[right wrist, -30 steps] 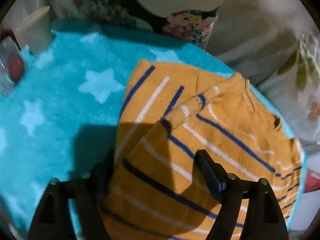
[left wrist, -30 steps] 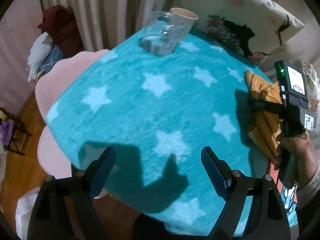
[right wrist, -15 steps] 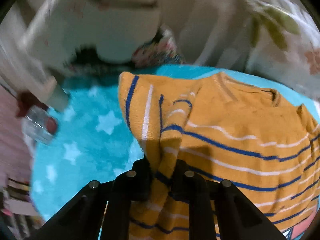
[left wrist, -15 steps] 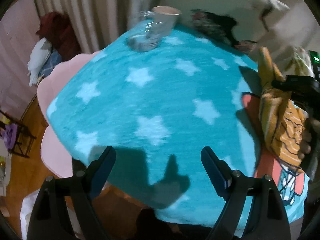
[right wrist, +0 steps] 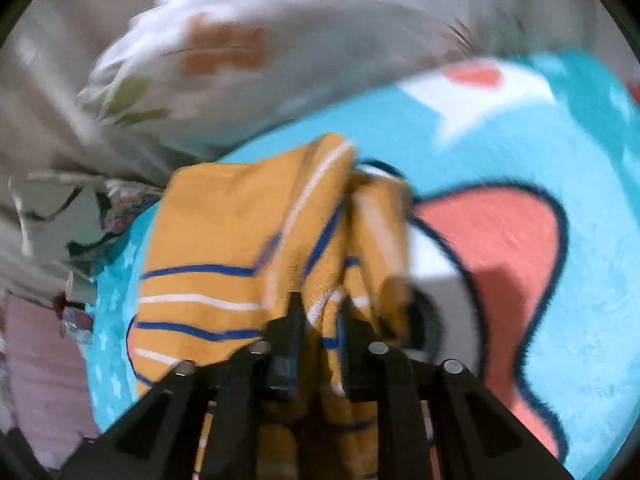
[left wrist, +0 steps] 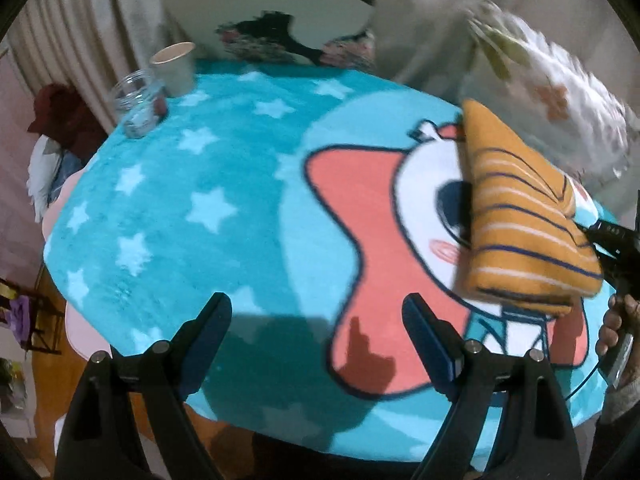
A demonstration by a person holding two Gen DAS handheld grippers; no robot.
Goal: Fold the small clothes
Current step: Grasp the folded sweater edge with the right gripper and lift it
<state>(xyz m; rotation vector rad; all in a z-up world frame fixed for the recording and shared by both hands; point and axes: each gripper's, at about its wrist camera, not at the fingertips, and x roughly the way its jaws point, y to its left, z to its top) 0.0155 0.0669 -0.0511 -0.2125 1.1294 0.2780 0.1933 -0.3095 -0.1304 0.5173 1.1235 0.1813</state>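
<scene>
An orange garment with blue and white stripes (right wrist: 240,248) hangs folded from my right gripper (right wrist: 320,312), which is shut on its edge and holds it above the turquoise blanket (right wrist: 560,168). In the left wrist view the same garment (left wrist: 520,232) is lifted at the right, over the cartoon print, with the right gripper (left wrist: 612,240) behind it. My left gripper (left wrist: 316,316) is open and empty over the blanket's near edge (left wrist: 180,208), well left of the garment.
A paper cup (left wrist: 174,66) and a clear glass jar (left wrist: 138,104) stand at the blanket's far left. Floral pillows (left wrist: 560,92) lie behind the table. A pink chair (left wrist: 80,328) and wooden floor are below left.
My right gripper closed on the garment, lifted it off the blanket and carried it across. The left wrist view swung right, so the cartoon print now shows.
</scene>
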